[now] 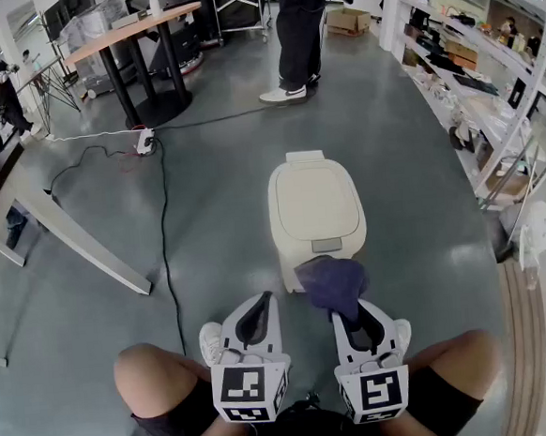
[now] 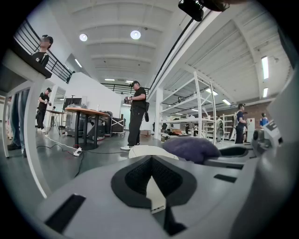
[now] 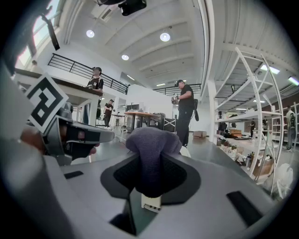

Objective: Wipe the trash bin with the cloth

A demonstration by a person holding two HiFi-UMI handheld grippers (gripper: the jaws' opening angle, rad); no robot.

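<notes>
Right gripper (image 1: pixel 348 315): clamped on cloth (image 1: pixel 333 281), near trash bin (image 1: pixel 287 254). Left gripper (image 1: pixel 259 303): closed, empty. We judge it best to press the cloth flat against the lid (image 1: pixel 315 200).

The head view looked steeply down past the person's knees onto the grey floor (image 1: pixel 206 199), with the trash bin (image 1: pixel 316 216) close ahead. Cameras on the left hand-held gripper (image 1: pixel 259 306) and right hand-held gripper (image 1: pixel 354 317) sat low behind their jaws, facing level across the room. All three views shared the purple cloth (image 1: pixel 333 285), the standing person (image 1: pixel 296 32) and the round table (image 1: pixel 131 31).
</notes>
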